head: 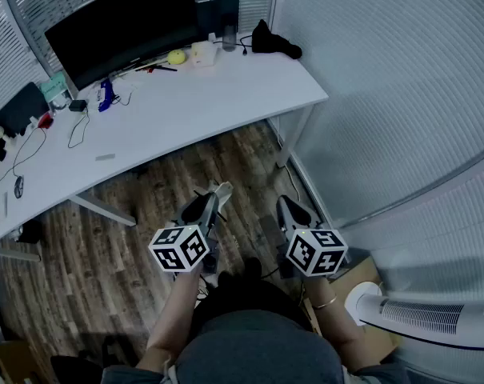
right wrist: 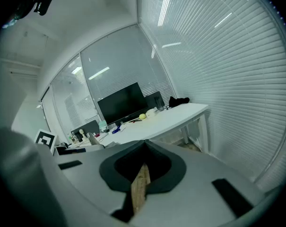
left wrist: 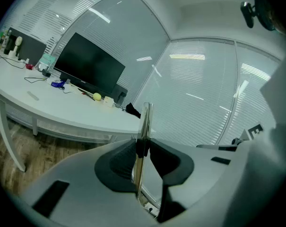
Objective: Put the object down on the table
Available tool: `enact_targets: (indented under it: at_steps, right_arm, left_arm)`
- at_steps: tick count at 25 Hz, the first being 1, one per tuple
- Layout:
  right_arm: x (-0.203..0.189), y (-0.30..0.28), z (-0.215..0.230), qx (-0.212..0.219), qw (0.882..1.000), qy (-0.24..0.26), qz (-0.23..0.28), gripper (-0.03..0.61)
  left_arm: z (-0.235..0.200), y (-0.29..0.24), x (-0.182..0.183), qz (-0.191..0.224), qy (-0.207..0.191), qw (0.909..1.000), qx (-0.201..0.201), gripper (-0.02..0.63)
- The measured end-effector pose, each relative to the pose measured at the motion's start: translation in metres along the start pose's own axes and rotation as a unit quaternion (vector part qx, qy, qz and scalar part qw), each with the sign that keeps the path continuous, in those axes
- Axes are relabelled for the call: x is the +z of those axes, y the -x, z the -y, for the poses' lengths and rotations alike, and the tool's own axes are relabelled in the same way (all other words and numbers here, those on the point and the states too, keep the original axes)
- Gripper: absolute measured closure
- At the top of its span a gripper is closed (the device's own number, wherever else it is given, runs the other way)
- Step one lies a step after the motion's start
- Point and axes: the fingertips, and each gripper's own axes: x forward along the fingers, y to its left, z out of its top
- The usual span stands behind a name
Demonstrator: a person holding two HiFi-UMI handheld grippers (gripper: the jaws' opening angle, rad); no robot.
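Observation:
My left gripper (head: pixel 218 200) is shut on a thin flat pale object (head: pixel 223 190) and holds it over the wooden floor, short of the white table (head: pixel 186 110). In the left gripper view the object (left wrist: pixel 145 122) stands edge-on, pinched between the dark pads of the left gripper (left wrist: pixel 143 148), and rises above them. The table (left wrist: pixel 62 110) lies ahead and to the left there. My right gripper (head: pixel 283 204) hangs beside the left one, its jaws together with nothing in them. In the right gripper view the right gripper (right wrist: pixel 145 143) shows only floor through the slit behind the tips.
On the table stand a large black monitor (head: pixel 130 22), a yellow ball (head: pixel 176 57), a black cloth (head: pixel 275 42) and cables with small items (head: pixel 82 110) at the left. Blind-covered glass walls (head: pixel 386 78) close the right side. A white fan heater (head: pixel 434 318) lies at lower right.

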Motion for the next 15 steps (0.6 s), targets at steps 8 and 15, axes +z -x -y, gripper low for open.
enact_targets:
  at_steps: [8,15]
  right_arm:
    - [0.002,-0.008,0.014,0.01,1.0,-0.014,-0.008,0.575]
    - [0.02,-0.021,0.031,0.025,0.999,-0.022,-0.002,0.575]
  left_arm:
    - [0.007,-0.017,0.001,-0.005,-0.002,1.0,0.003,0.509]
    - [0.013,-0.038,0.01,0.005,-0.002,0.9999,0.011,0.509]
